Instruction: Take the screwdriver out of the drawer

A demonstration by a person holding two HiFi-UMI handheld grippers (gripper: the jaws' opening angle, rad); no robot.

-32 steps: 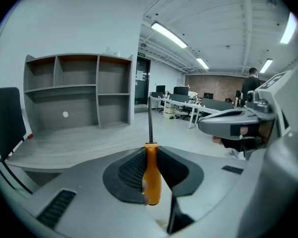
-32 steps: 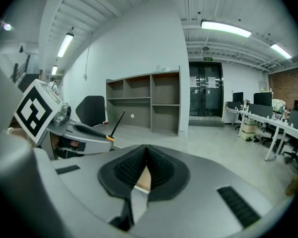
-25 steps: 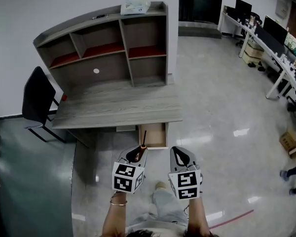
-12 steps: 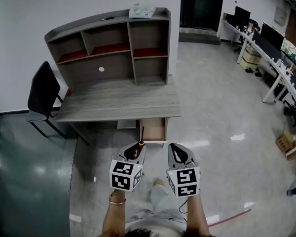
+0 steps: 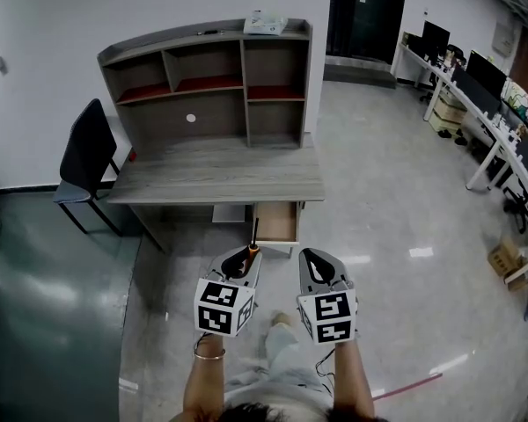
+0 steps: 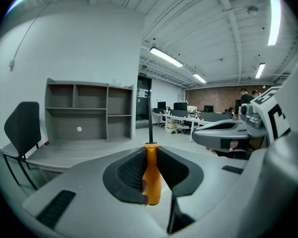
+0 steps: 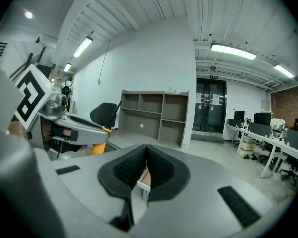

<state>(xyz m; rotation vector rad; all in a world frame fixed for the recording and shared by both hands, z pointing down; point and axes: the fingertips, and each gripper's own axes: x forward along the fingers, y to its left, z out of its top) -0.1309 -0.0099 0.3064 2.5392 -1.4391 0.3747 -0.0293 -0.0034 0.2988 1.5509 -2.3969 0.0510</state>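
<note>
My left gripper (image 5: 240,265) is shut on a screwdriver (image 5: 254,239) with an orange handle and a black shaft. In the left gripper view the handle (image 6: 151,178) stands upright between the dark pads (image 6: 129,170), with the shaft pointing up past the tips. My right gripper (image 5: 316,267) hangs beside it, shut with nothing held; its pads (image 7: 131,167) meet at the tip. Both grippers hover over the floor in front of the open wooden drawer (image 5: 277,223), which juts out under the grey desk (image 5: 220,172).
A shelf unit (image 5: 213,86) stands on the desk with a small box (image 5: 266,24) on top. A black chair (image 5: 86,155) is at the desk's left end. White office desks with monitors (image 5: 484,86) line the right side. A cardboard box (image 5: 503,258) sits on the shiny floor.
Both grippers, the left one still holding the screwdriver, have drawn back from the drawer and risen. The desk now sits a little farther away and more central in the head view.
</note>
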